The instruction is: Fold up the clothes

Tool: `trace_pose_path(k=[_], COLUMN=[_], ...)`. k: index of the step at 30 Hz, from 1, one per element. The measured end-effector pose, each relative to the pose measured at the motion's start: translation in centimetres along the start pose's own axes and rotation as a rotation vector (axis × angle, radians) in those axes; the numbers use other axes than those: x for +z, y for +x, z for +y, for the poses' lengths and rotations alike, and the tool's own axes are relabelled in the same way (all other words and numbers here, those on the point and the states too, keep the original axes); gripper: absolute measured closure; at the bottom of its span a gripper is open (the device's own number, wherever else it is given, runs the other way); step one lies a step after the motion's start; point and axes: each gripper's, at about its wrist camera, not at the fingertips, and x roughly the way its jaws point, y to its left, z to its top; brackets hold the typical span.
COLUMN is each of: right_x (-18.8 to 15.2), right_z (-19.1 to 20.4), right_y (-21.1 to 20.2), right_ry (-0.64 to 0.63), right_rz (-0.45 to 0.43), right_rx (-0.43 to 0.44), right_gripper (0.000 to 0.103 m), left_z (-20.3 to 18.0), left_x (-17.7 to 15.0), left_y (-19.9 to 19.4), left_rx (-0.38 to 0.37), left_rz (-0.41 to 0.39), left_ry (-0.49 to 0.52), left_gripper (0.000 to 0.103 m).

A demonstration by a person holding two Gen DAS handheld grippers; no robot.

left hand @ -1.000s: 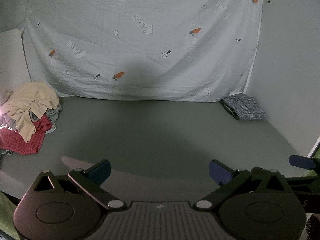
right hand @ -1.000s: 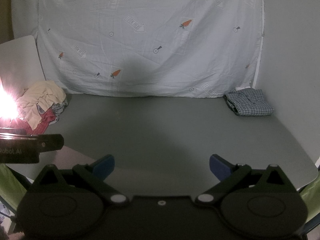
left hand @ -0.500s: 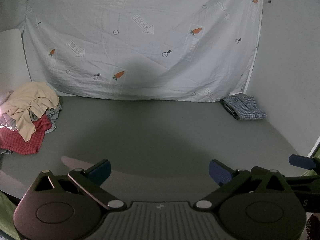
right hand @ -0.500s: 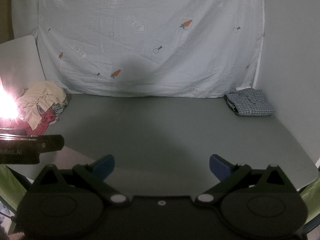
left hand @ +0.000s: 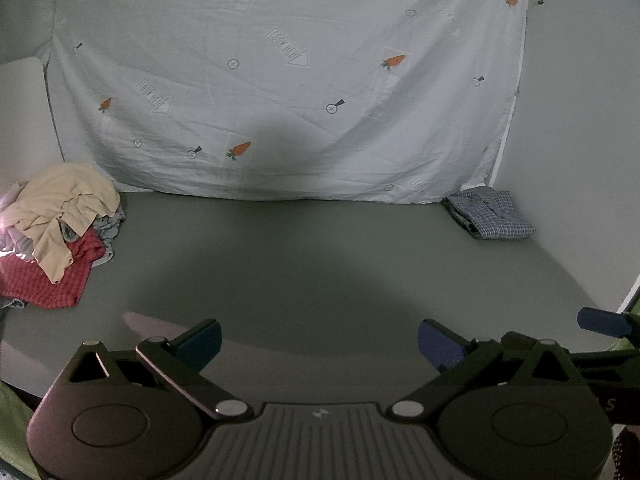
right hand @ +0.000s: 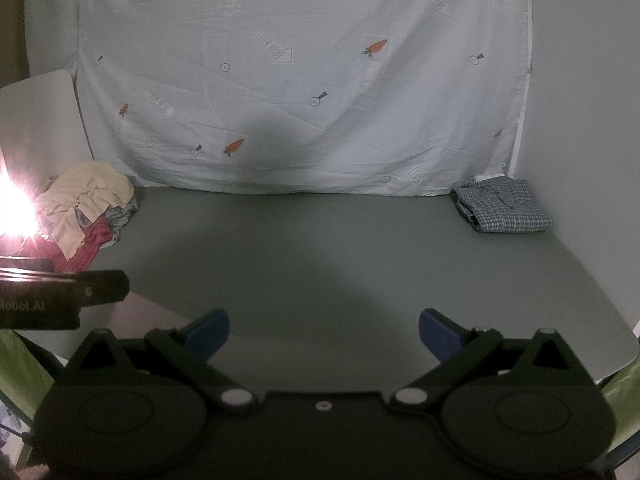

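Crumpled cream, red and grey clothes pile (left hand: 56, 232) at worktop (left hand: 304, 264) back-left corner, folded blue checked shirt (right hand: 502, 206) back-right; both hand-held grippers (left hand: 318, 340) (right hand: 324, 334) spread, empty. Lamp glare (right hand: 12, 212) only in right view.

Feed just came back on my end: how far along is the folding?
One piece looks done: a folded checked shirt lies at the table's far right corner. Nothing is in hand; the left gripper and right gripper are open and empty. A pile of unfolded clothes waits at far left.
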Motion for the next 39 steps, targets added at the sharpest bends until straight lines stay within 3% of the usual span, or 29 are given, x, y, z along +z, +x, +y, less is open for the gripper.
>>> trace_pose_path(k=[8, 10, 19, 25, 32, 39], right_x=[0.1, 0.4, 0.5, 0.3, 1.4, 5.3], right_z=[-0.4, 0.4, 0.8, -2.0, -6.3, -6.8], right_y=[0.2, 0.4, 1.5, 2.7, 8.1, 18.9], right_ry=[0.007, 0.004, 0.037, 0.107, 0.197, 0.169], right_rz=[-0.004, -0.005, 0.032, 0.071, 0.114, 0.196], right_rx=[-0.008, -0.01, -0.004, -0.056, -0.098, 0.028], right_gripper=[0.0, 0.0, 0.001, 0.007, 0.008, 0.03], left_z=[0.0, 0.3, 0.3, -0.1, 0.1, 2.7], left_x=[1.4, -0.1, 0.1, 1.6, 3.2, 8.6], left_y=[1.5, 0.5, 1.5, 6.4, 12.8, 17.6], left_rx=[-0.001, -0.003, -0.003, -0.071, -0.151, 0.01], left_rz=[0.002, -0.005, 0.014, 0.104, 0.208, 0.235], left_ry=[0.004, 0.006, 0.012, -0.051, -0.144, -0.144], left_gripper=[0.0, 0.0, 0.0, 0.0, 0.0, 0.001])
